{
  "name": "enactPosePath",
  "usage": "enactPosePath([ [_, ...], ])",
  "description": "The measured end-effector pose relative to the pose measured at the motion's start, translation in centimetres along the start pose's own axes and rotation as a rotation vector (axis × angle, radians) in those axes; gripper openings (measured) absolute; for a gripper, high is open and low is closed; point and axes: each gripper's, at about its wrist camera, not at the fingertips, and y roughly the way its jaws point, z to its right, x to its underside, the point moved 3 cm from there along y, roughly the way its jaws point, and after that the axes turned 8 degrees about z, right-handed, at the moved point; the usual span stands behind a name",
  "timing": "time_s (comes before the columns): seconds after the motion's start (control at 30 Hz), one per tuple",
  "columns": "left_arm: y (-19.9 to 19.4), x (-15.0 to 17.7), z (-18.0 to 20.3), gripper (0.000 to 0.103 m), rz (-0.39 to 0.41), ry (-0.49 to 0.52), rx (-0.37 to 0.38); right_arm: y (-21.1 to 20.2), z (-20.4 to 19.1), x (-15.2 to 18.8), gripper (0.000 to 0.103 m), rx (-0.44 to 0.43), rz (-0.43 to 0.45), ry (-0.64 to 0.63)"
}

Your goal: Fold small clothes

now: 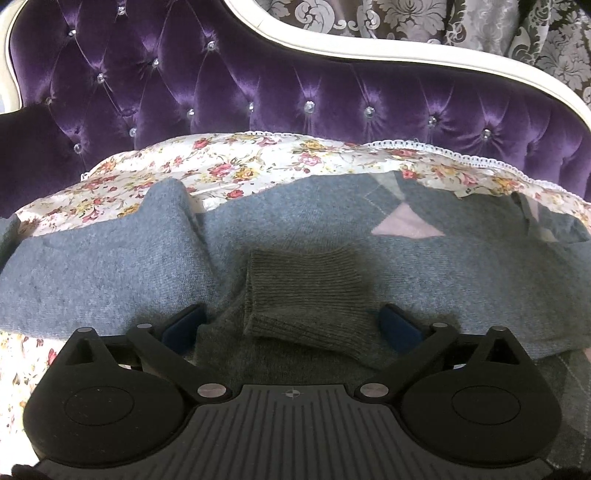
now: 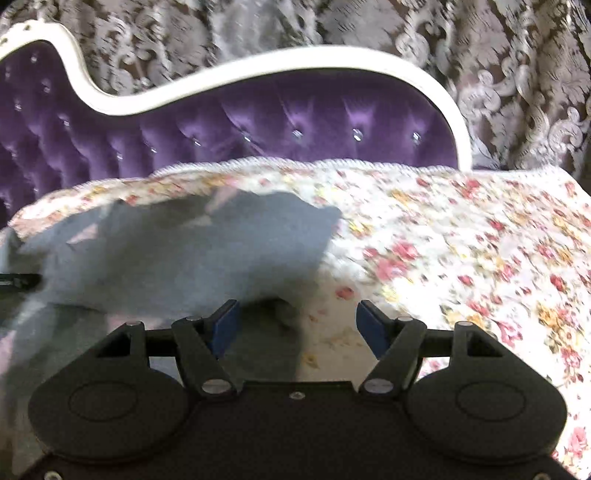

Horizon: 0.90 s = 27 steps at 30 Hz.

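A blue-grey knit sweater (image 1: pixel 110 266) with pale pink diamond patches (image 1: pixel 406 225) lies spread on a floral cover. Its darker ribbed sleeve cuff (image 1: pixel 303 280) is folded onto the body. My left gripper (image 1: pixel 291 314) stands wide open just above it, one blue pad on each side of the cuff and neither pressing it. In the blurred right wrist view, my right gripper (image 2: pixel 298 306) is open over the sweater's right edge (image 2: pixel 166 251), where the knit meets the cover. Nothing is held between its fingers.
The floral cover (image 2: pixel 443 240) with a white lace edge spreads out to the right of the sweater. Behind it rises a purple tufted sofa back (image 1: pixel 258 85) with a white curved frame (image 2: pixel 258 70). A patterned grey curtain (image 1: pixel 406 18) hangs beyond.
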Motion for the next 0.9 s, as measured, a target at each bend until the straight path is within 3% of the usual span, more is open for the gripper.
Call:
enactPosePath([
  [0.3,0.0,0.0,0.0,0.103,-0.001,0.000,-0.002,1.8,0.8,0.4,0.072,0.051,-0.028,0.008],
  [0.37,0.0,0.0,0.0,0.103,-0.001,-0.001,-0.002,2.3,1.7,0.3,0.070,0.115,-0.025,0.018],
  [0.43,0.0,0.0,0.0,0.103,-0.001,-0.002,-0.002,2.5,3.0,0.5,0.077,0.175,-0.029,0.046],
  [0.67,0.0,0.0,0.0,0.103,0.000,-0.002,-0.005,0.0,3.9,0.4,0.077,0.104,-0.063,0.087],
  [0.8,0.0,0.0,0.1,0.103,0.004,-0.003,-0.006,-1.6,4.4,-1.2,0.081,0.062,0.001,0.157],
  [0.9,0.0,0.0,0.1,0.103,0.006,-0.004,-0.006,-0.2,4.1,-2.9,0.081,0.026,0.021,0.141],
])
